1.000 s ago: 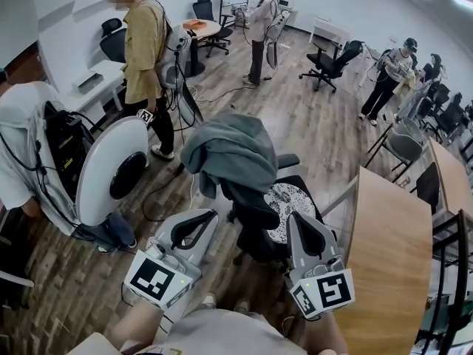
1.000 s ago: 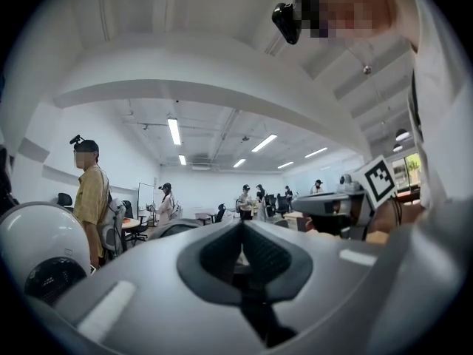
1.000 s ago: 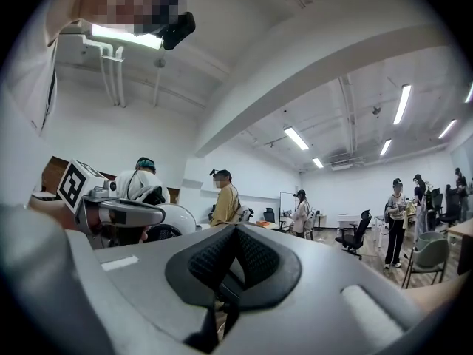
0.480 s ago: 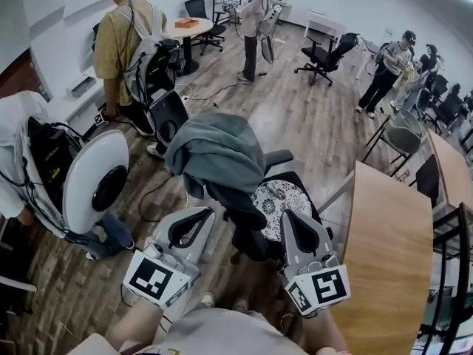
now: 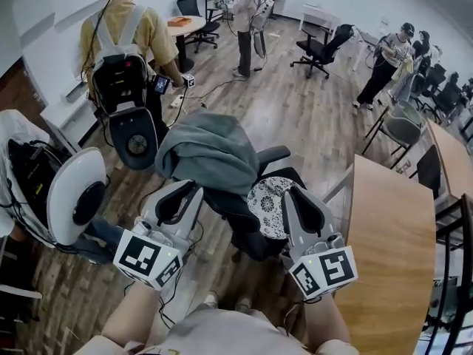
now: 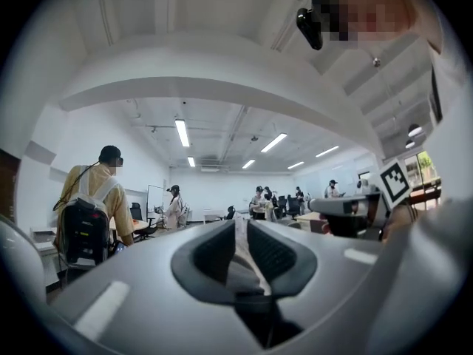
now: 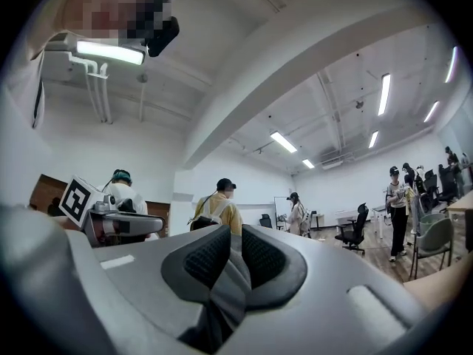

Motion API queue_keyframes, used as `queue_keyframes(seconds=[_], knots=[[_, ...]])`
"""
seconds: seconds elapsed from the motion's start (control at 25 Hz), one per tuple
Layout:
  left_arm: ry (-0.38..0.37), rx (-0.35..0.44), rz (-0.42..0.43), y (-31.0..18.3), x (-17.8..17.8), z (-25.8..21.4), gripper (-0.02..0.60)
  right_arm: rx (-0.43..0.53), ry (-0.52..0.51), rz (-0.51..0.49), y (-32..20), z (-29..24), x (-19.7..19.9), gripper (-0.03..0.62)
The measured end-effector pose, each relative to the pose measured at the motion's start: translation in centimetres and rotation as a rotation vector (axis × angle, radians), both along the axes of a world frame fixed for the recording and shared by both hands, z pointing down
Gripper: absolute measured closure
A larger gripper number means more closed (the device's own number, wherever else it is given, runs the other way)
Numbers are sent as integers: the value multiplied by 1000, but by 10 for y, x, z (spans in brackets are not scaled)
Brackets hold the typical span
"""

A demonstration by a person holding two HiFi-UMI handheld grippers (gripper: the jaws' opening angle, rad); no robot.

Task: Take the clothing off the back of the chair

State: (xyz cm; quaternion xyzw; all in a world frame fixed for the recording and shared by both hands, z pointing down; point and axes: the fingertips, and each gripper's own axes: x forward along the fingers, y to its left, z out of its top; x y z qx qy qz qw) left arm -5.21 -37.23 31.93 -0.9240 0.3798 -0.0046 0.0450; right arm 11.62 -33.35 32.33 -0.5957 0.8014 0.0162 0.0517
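Observation:
A grey-green garment point(image 5: 211, 150) lies draped over the back of a black office chair point(image 5: 244, 231), which has a patterned seat cushion point(image 5: 267, 202). My left gripper point(image 5: 185, 189) points level at the chair's left side, its tip just under the garment's lower edge in the head view. At the chair's right side, by the cushion, is my right gripper point(image 5: 299, 196). Both jaws have just been opening and stand a narrow slit apart, with nothing between them in the left gripper point(image 6: 240, 231) or the right gripper point(image 7: 236, 246). Neither gripper view shows the garment.
A wooden table point(image 5: 392, 235) stands close on the right. A person with a backpack point(image 5: 122, 65) stands beyond the chair at left, next to a white round device point(image 5: 74, 194). Farther off are a round table point(image 5: 181, 24), another office chair point(image 5: 321, 46) and several people.
Both grippers have moved forward to the chair's sides, and their jaws have parted slightly. The person with the backpack has turned and shifted left.

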Motion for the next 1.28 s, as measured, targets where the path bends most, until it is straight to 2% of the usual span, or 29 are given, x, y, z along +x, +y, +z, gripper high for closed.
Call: queue_keyframes(seconds=[0.08, 0.32, 0.48, 0.68, 0.84, 1.04, 1.28], knots=[[-13, 1, -8, -16, 1, -2, 513, 4, -10, 2, -13, -3, 4, 520], [-105, -31, -20, -67, 14, 15, 357, -21, -30, -46, -55, 2, 14, 380], [-105, -91, -16, -97, 13, 31, 296, -47, -66, -99, -88, 17, 10, 295], [-107, -146, -30, -131, 6, 45, 256, -95, -130, -175, -129, 40, 4, 209], [-111, -167, -44, -147, 1, 48, 247, -143, -138, -218, -154, 63, 1, 155], [-90, -215, -50, -159, -10, 66, 230, -236, -166, -263, -179, 114, -3, 128], [-85, -290, -25, -171, -23, 87, 221, -363, -255, -342, -203, 157, -20, 98]])
